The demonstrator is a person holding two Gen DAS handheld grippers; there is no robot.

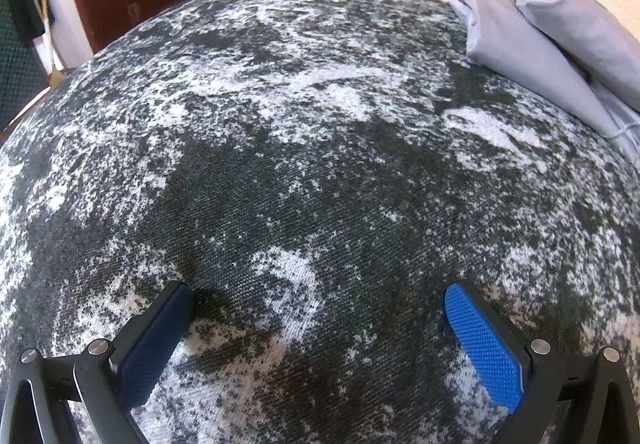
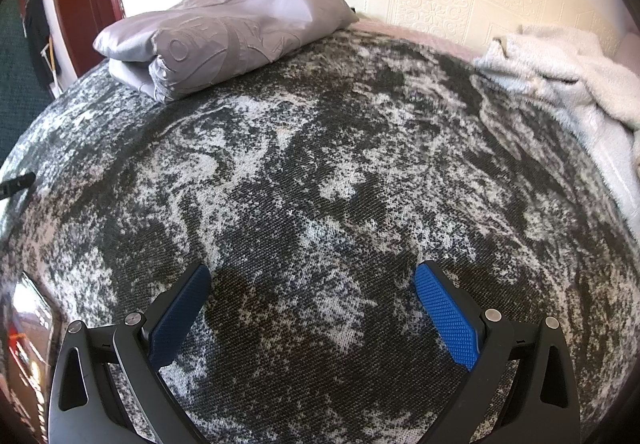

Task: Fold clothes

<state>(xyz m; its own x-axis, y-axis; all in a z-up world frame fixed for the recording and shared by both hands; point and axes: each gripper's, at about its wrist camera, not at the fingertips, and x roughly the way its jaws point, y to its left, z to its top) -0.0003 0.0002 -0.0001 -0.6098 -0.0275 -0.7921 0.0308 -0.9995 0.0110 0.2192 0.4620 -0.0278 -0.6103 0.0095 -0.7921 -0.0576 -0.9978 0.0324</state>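
Both of my tools hang wide open and empty over the mottled bed cover [image 2: 320, 172], left hand-held gripper [image 1: 320, 328] and right hand-held gripper [image 2: 312, 304], since the folded grey garment [image 2: 224, 32] sits ahead-left and the unfolded white towel [image 2: 560, 68] waits ahead-right.

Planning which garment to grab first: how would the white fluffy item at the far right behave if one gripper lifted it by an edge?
The white fluffy garment lies crumpled in soft folds, so it would probably drape and sag rather than hold shape. Its thick pile suggests some bulk, yet likely good grip for the ribbed pads. Being heaped, it may unfurl unevenly.
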